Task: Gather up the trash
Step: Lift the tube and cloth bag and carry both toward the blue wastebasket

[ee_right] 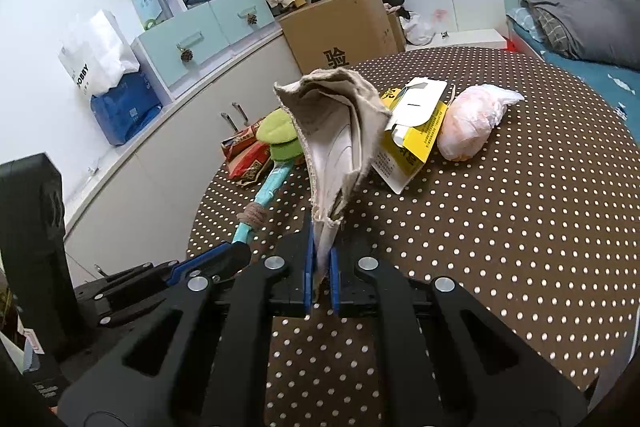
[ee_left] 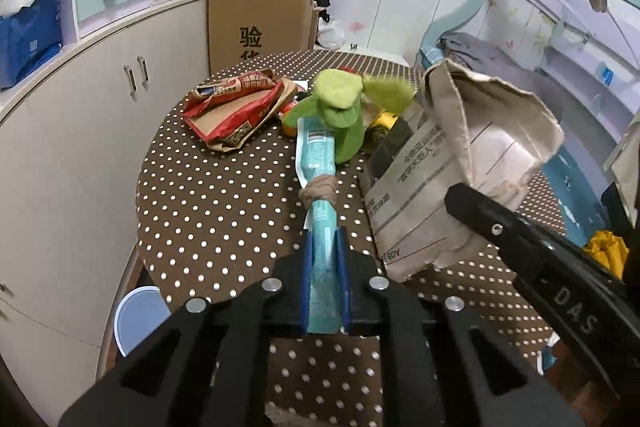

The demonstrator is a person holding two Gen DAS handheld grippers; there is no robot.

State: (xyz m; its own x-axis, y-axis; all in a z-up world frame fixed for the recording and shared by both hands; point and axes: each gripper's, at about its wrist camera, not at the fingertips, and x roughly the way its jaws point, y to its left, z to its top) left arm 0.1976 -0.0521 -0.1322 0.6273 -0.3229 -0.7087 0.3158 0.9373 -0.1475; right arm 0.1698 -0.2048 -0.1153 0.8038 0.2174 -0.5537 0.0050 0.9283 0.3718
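My left gripper (ee_left: 325,241) is shut on the near end of a long teal packet (ee_left: 316,155), which has a brown band (ee_left: 320,189) knotted around its middle. The packet's far end lies by a green plush item (ee_left: 344,99) on the polka-dot table (ee_left: 224,211). My right gripper (ee_right: 322,251) is shut on the lower edge of a grey paper bag (ee_right: 336,131) and holds it up with its mouth open. In the left wrist view the bag (ee_left: 460,155) stands just right of the packet, with the right gripper (ee_left: 476,205) at its rim. Red snack wrappers (ee_left: 236,107) lie at the far left.
A yellow and white carton (ee_right: 416,131) and a pink plastic bundle (ee_right: 472,123) lie behind the bag. A cardboard box (ee_left: 256,23) stands beyond the table. White cabinets (ee_left: 80,131) run along the left and a pale blue bucket (ee_left: 138,319) sits below the table edge. A bed (ee_right: 580,19) is at right.
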